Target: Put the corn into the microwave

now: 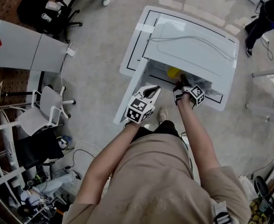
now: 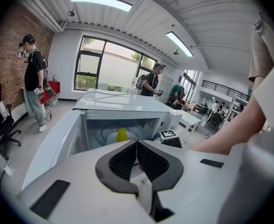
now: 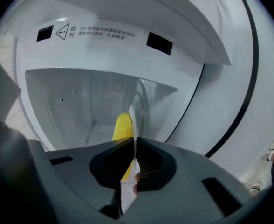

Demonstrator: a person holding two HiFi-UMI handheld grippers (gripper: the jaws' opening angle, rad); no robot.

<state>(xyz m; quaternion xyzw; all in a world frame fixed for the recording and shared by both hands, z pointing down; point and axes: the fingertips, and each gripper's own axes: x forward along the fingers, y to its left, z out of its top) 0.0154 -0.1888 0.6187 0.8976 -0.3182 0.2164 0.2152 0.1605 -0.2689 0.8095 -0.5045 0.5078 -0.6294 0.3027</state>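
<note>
**A:** Nearest the lens in the head view is the person's beige cloth shirt (image 1: 160,181), with both bare forearms reaching forward from it. What do the hands carry?

**B:** The left gripper (image 1: 152,90) has its jaws together on nothing. It is held back from the white box-shaped microwave (image 1: 197,50), beside the open white door (image 1: 130,92). The right gripper (image 1: 183,81) is at the mouth of the cavity. Its jaws are clamped on the rim of a thin round white plate (image 3: 132,118), which the right gripper view shows edge-on.

**A:** Where is the yellow cob of corn (image 1: 173,72) relative to the right gripper?

**B:** It lies on the plate just beyond the gripper's tips, in the front part of the cavity. In the right gripper view it appears to the left of the plate's edge. Whether it touches the jaws cannot be told.

**A:** What are the containers and their contents?

**B:** The microwave stands on a white table (image 1: 130,55) edged with a black line, its door swung wide to the left of the head view. The cavity holds the plate, and the plate bears the corn alone. Whether the plate rests on the cavity floor cannot be told.

**A:** How is the corn oriented?

**B:** Its long axis runs from the cavity mouth toward the back wall, roughly in line with the right gripper. The left gripper view shows it foreshortened. Which end is the tip cannot be told.
</note>
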